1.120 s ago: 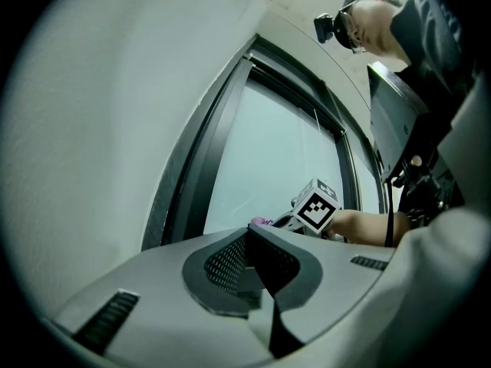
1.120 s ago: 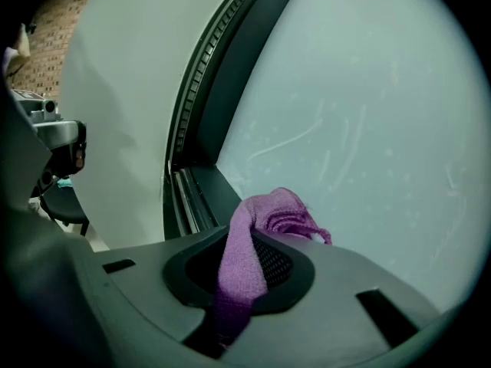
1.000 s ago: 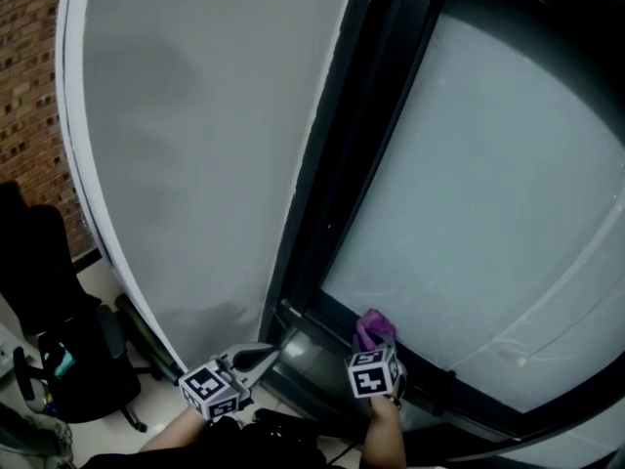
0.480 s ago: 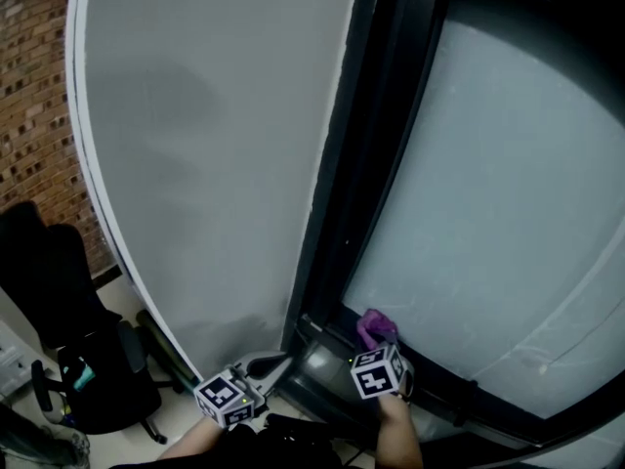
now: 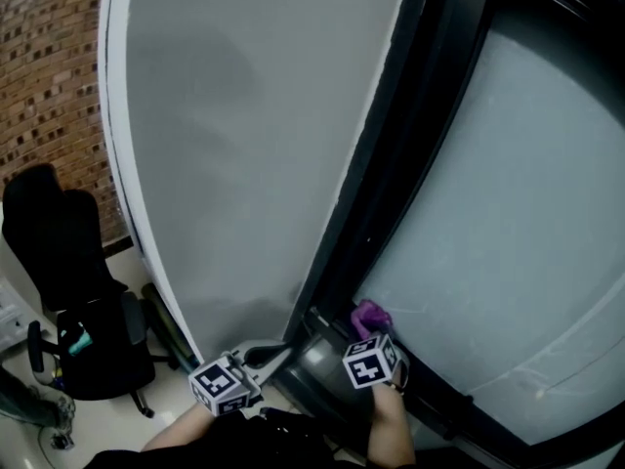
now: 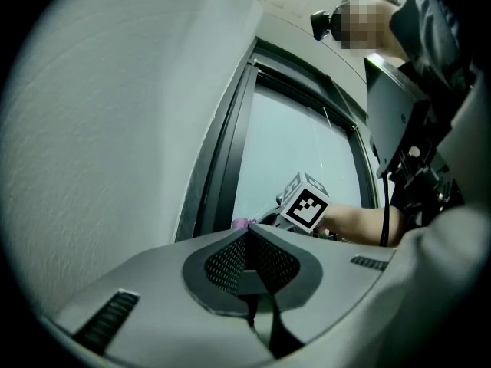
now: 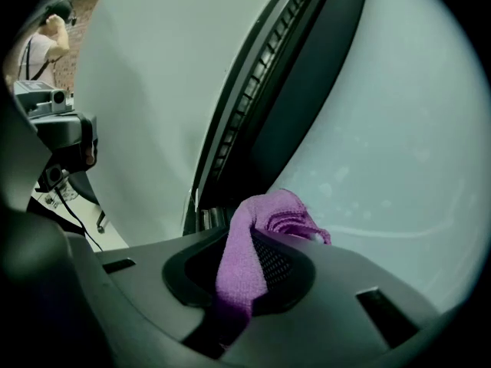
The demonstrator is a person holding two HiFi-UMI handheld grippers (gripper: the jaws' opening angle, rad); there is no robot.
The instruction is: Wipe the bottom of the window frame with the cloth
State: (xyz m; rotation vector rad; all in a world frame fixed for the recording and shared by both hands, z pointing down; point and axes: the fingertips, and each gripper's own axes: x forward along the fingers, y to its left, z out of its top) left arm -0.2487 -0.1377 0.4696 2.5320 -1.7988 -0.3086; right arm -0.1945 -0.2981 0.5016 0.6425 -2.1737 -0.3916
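Down low, my right gripper (image 5: 372, 336) pinches the crumpled purple cloth (image 5: 368, 314); the dark metal bottom frame rail (image 5: 461, 405) runs off rightward.

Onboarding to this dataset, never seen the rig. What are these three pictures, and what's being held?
There is no robot here. A person holds a two-jaw gripper in each hand, and the marker cubes are part of the grippers. The head view comes from a camera on the person's head, looking down at a pale wall and a dark window frame around pale glass. The other two views ride on the grippers and look along their jaws. The right gripper is shut on a purple cloth, near the frame's lower corner. The left gripper is shut with nothing in it, low beside the wall. An office chair stands at the left.
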